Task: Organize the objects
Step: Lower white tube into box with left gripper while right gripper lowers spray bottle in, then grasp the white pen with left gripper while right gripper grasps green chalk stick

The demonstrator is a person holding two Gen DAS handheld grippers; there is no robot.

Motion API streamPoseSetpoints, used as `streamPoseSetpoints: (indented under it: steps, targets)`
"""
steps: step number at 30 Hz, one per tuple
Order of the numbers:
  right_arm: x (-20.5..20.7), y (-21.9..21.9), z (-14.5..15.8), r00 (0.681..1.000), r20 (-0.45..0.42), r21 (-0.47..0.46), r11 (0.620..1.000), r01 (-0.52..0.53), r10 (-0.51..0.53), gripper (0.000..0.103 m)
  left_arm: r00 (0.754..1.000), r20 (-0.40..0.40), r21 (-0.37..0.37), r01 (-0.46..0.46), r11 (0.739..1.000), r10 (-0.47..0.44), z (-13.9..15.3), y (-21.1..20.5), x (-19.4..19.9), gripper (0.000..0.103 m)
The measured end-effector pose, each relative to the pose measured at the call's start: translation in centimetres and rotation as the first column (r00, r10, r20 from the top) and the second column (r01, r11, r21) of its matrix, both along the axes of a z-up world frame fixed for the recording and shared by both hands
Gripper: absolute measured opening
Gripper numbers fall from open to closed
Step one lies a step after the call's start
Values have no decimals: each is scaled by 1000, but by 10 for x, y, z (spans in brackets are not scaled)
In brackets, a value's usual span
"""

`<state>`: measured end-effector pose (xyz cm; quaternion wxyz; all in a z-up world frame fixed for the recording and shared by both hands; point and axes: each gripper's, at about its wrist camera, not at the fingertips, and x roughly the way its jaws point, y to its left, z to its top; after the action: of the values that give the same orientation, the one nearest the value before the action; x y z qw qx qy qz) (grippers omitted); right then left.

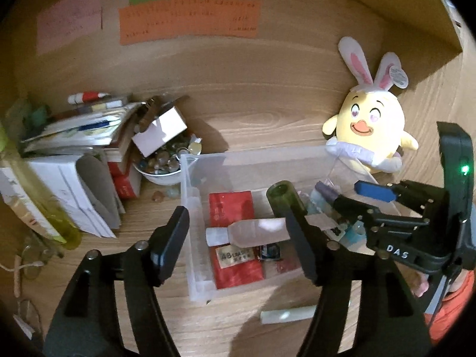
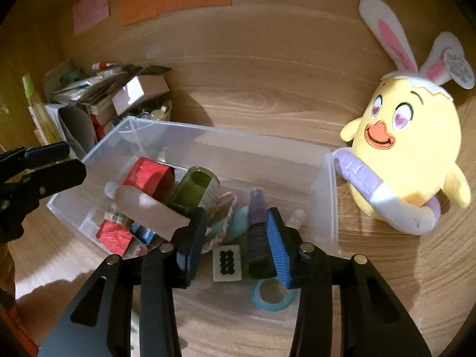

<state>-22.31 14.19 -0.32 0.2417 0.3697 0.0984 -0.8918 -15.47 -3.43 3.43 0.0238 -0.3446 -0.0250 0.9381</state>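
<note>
A clear plastic bin (image 1: 190, 178) (image 2: 267, 160) stands on the wooden desk. It holds red boxes (image 1: 230, 208) (image 2: 147, 175), a clear small bottle (image 1: 253, 232) (image 2: 142, 205), a green glass jar (image 1: 284, 197) (image 2: 195, 189), a purple item (image 2: 257, 205), a blue tape ring (image 2: 272, 296) and a small card with black dots (image 2: 226, 263). My left gripper (image 1: 241, 232) is open and empty above the bin's left part. My right gripper (image 2: 235, 235) (image 1: 351, 196) is open and empty over the bin's near side.
A yellow chick plush with rabbit ears (image 1: 372, 128) (image 2: 407, 145) leans at the bin's right. A pile of books and boxes (image 1: 77, 154) (image 2: 89, 101) and a bowl of small items (image 1: 162, 163) sit left. A pale stick (image 1: 287, 315) lies in front.
</note>
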Motion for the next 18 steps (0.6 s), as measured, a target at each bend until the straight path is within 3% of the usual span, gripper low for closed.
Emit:
streamPoseSetpoints:
  steps: [5,9,18]
  targets:
    - [18,4,10,999,-34,-11,1000,-8,8,48,1000,-17,-15,3,1000,-3,2,2,18,77]
    - [37,7,18,998,-60,-18,1000,-26,24,49,1000,-10,-16,7,1000,-7,0,3,31,82]
    - [76,13,21,994,-71,-36,996,-84,81,52,999,37,-34,11,999,-10,-19,5,61,83]
